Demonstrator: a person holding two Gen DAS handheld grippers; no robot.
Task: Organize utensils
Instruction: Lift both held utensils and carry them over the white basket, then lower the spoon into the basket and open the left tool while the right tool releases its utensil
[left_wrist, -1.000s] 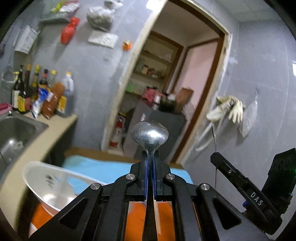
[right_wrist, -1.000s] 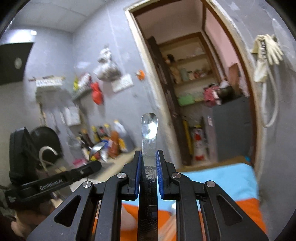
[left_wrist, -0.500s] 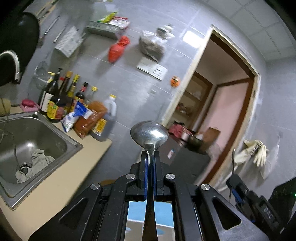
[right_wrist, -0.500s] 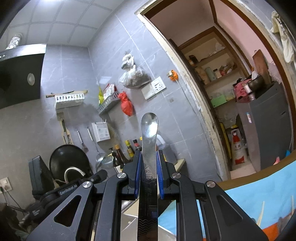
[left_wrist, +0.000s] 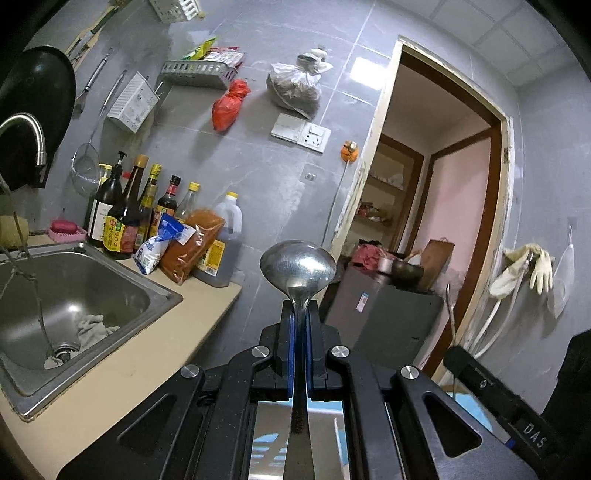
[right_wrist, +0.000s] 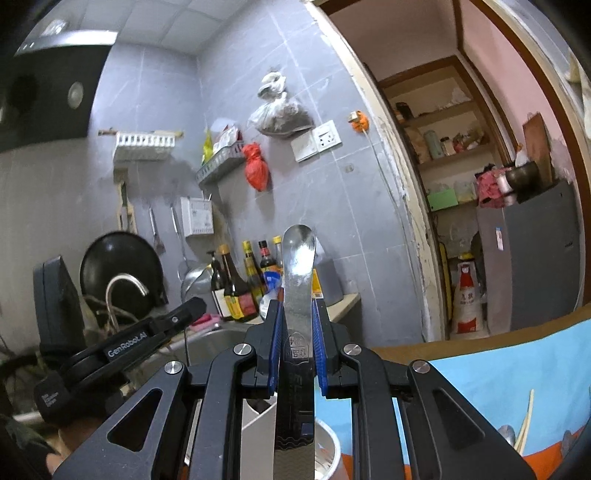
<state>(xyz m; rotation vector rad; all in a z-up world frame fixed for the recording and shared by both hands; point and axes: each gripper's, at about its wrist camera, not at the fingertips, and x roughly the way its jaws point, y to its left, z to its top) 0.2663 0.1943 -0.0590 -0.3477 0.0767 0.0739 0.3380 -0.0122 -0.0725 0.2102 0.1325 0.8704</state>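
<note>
In the left wrist view, the left gripper (left_wrist: 300, 317) fills the bottom centre of the frame, its blue-padded jaws pressed nearly together on the thin neck of a shiny steel ladle-shaped spoon (left_wrist: 297, 265), whose round bowl stands upright just above the fingertips. At the lower right edge sits the black body of the right gripper (left_wrist: 491, 391). To the left lies a beige countertop (left_wrist: 122, 384) holding a stainless steel sink (left_wrist: 92, 288) with a crumpled rag near its drain. Behind the sink, in the middle left, stands a row of dark sauce bottles (left_wrist: 125, 206) beside an orange packet and an oil jug. Farther off, a grey tiled wall (left_wrist: 266, 177) carries a hanging red bag, and an open doorway shows at the right.

In the right wrist view, the right gripper (right_wrist: 298, 325) at bottom centre clamps narrowly on the flat handle of a long stainless steel spoon (right_wrist: 298, 258), which points straight up at mid-frame. Directly under the gripper a white and steel utensil holder (right_wrist: 328, 458) is partly visible. A blue and orange cloth (right_wrist: 498, 376) covers the lower right.
</note>
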